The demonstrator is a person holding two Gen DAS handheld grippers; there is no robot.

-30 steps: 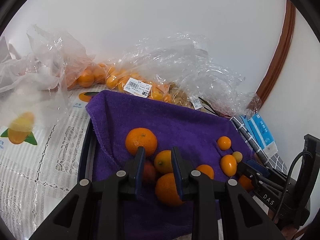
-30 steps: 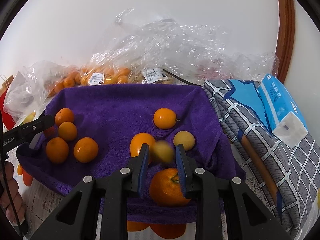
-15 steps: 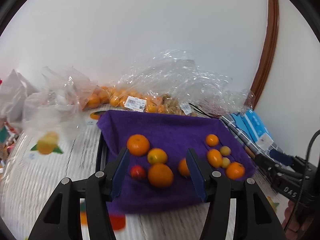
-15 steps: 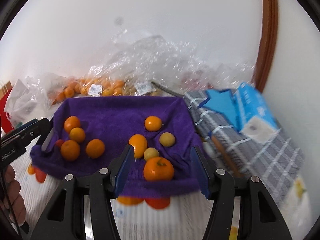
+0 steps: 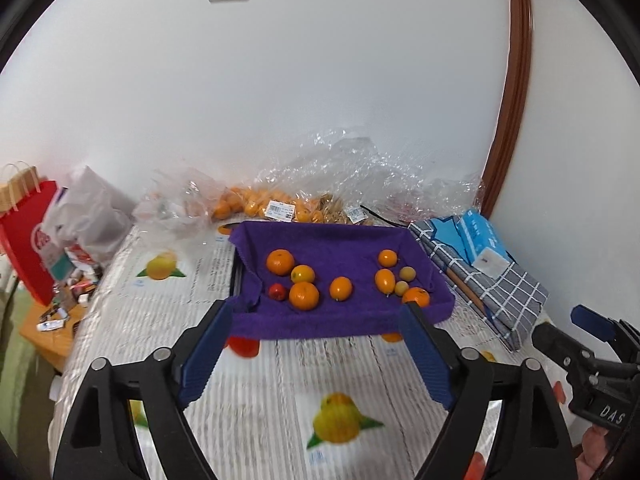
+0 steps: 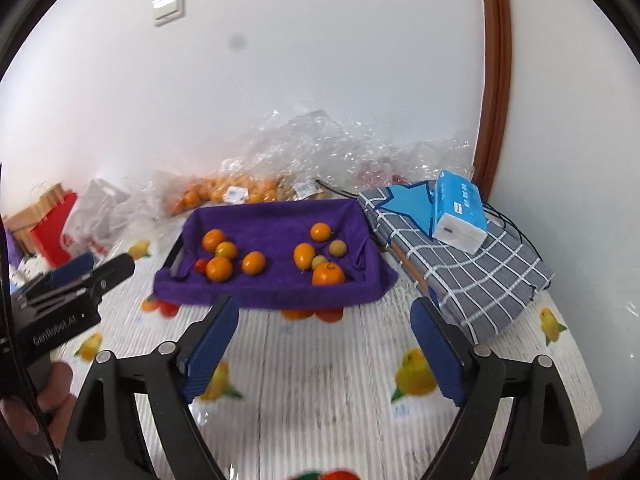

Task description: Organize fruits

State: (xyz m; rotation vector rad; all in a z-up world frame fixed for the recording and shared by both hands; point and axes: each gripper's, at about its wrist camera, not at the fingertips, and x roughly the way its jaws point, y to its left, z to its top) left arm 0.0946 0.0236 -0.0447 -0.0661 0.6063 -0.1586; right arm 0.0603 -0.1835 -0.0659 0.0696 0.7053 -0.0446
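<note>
At the far left a red paper bag and a white plastic bag are seen at the edge of the table, which is covered by a cloth printed with fruit. Further right, along the wall, clear bags of oranges lie among crumpled film. In front of them sits the tray, lined with a purple towel, and the fruits are found sorted on it in two clusters: four oranges and a small red fruit at the left, and a mixed group of smaller orange and yellowish pieces at the right. To the right of the tray a folded grey checked cloth carries a blue tissue pack. The left gripper and the right gripper are both held above bare table, short of the tray, jaws opening and already wide, with nothing between them. The sorting step is judged finished or between picks. Should more fruit be wanted, a reach to the bags at the back would be required, over the tray without disturbing the clusters.
</note>
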